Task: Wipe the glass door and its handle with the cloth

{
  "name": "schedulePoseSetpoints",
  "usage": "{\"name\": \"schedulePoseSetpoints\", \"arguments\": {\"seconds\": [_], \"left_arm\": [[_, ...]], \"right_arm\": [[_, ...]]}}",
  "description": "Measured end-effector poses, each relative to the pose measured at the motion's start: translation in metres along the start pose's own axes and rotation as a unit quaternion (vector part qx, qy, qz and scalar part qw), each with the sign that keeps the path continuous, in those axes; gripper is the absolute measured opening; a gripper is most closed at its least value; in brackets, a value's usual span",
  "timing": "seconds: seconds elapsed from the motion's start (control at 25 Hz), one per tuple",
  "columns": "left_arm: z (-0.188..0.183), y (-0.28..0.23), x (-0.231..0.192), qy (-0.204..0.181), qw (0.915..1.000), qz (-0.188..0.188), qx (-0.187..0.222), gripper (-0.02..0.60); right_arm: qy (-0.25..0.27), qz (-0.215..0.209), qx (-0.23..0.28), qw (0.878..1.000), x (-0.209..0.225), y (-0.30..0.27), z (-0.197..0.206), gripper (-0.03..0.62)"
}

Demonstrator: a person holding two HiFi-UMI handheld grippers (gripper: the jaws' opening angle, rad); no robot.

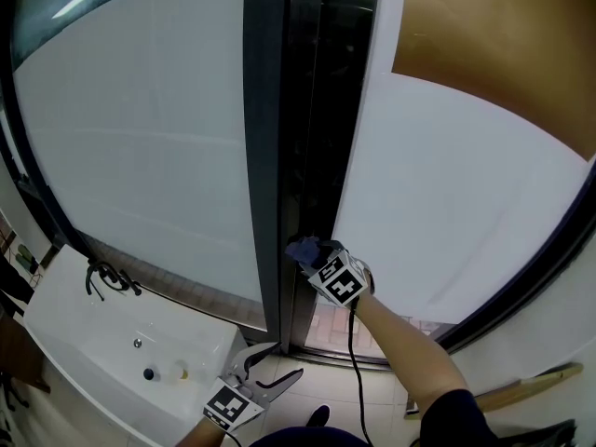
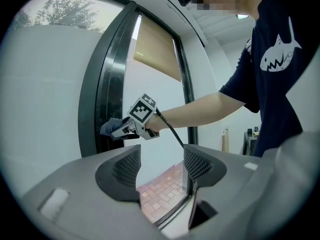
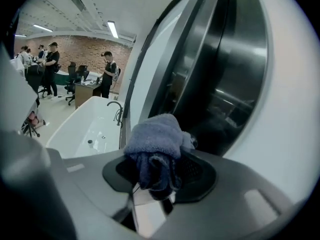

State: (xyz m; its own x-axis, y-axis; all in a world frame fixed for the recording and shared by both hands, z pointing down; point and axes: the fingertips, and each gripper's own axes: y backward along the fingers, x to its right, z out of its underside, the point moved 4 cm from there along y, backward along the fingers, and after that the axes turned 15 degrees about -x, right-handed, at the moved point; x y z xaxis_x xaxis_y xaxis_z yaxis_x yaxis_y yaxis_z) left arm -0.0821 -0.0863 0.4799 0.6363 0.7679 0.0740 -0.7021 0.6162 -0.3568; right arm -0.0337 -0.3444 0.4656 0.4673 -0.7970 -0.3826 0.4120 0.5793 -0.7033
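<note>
Clamping: right gripper point(image 3: 160, 173) has its jaws shut on a bunched blue-grey cloth point(image 3: 154, 140), and the wad bulges out past the tips
Cloth location: in the head view the cloth point(image 1: 303, 248) is pressed to the dark vertical strip point(image 1: 312, 110) between the two frosted panes of the glass door point(image 1: 140, 156), low on the strip
Handle: whether this strip is the handle or the door's edge cannot be told
Idle claw: left gripper point(image 2: 161, 165) has its jaws apart with nothing between them; it hangs low and near, just right of the white bathtub point(image 1: 74, 343)
Risk, slipping: the cloth appears pinched only by a fold, so a hard drag along the metal could probably pull it free
Risk, scraping: if the wad slides back, the bare jaw tips could meet glass or metal
Risk, cable: the black cable point(image 1: 354, 361) under the right gripper point(image 1: 312, 257) could snag on a long stroke
Cloth direction: it points away from the person, into the strip, with no clear long axis because it is balled
Strip axis: vertical, running from the floor up out of the far edge of view, so strokes likely go up and down
</note>
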Motion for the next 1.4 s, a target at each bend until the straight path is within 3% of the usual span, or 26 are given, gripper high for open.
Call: {"name": "schedulePoseSetpoints", "arguments": {"seconds": [0.16, 0.4, 0.68, 1.0, 1.2, 1.4], "left_arm": [[-0.002, -0.004, 0.002, -0.003, 1.0, 0.005, 0.001, 0.267], [-0.009, -0.012, 0.007, -0.008, 0.9998, 0.019, 0.006, 0.267], [-0.012, -0.026, 0.011, -0.018, 0.9991, 0.037, 0.005, 0.267], [-0.014, -0.029, 0.013, -0.021, 0.9989, 0.043, 0.005, 0.267], [-0.011, -0.026, 0.007, -0.016, 0.9992, 0.036, 0.003, 0.267], [-0.013, -0.022, 0.008, -0.012, 0.9994, 0.031, 0.008, 0.267]], "right_arm": [[0.076, 0.007, -0.024, 0.997, -0.01, 0.001, 0.005, 0.169], [0.209, 0.083, -0.058, 0.973, -0.021, 0.01, 0.036, 0.169], [0.232, 0.119, -0.084, 0.962, -0.003, 0.028, 0.079, 0.169], [0.198, 0.129, -0.109, 0.966, 0.018, 0.042, 0.112, 0.169], [0.23, 0.142, -0.06, 0.961, 0.0, 0.055, 0.078, 0.169], [0.328, 0.164, -0.036, 0.93, -0.038, 0.029, 0.031, 0.169]]}}
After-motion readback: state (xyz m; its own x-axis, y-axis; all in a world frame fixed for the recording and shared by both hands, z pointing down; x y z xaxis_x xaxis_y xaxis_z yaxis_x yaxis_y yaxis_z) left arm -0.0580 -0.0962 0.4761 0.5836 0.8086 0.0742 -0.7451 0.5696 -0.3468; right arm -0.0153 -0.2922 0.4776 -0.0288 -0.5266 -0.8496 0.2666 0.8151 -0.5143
